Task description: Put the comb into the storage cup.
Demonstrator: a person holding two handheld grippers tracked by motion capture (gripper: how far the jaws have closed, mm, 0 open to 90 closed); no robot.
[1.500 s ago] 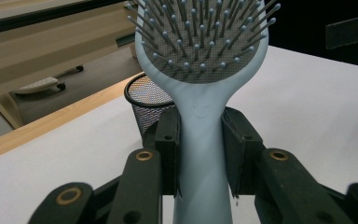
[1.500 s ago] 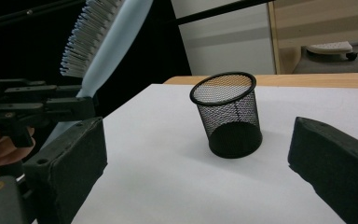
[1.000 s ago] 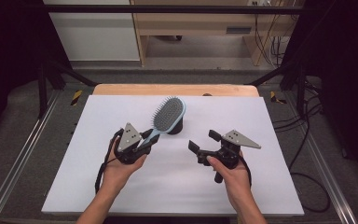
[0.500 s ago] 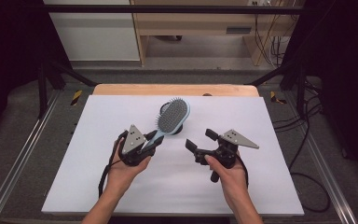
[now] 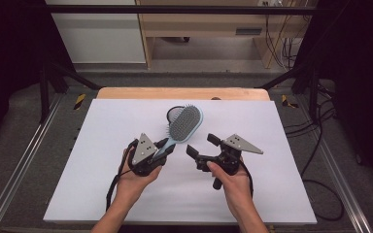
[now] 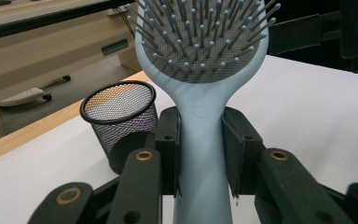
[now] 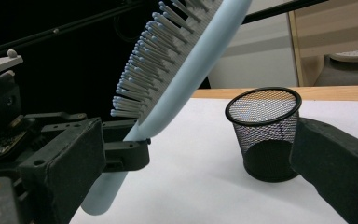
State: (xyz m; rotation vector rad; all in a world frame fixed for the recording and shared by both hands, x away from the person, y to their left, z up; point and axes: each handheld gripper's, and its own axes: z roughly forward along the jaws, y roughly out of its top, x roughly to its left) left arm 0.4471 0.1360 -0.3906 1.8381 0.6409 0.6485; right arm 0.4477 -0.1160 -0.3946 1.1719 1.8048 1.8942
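Your white desk carries a black mesh cup at its 12 o'clock edge. Your left gripper clamps its fingers on the pale blue hairbrush handle — head tilted up toward 1 o'clock, bristles up, above the cup. Your right gripper sits at the brush's 4 o'clock — fingers wide, holding nothing.

A pale blue hairbrush with grey bristles tipped in light blue sits between the black jaws of the left gripper. Near the tabletop's far edge stands a black wire-mesh cup. The tabletop is white, its far edge light wood. The right gripper is black with a grey plate.
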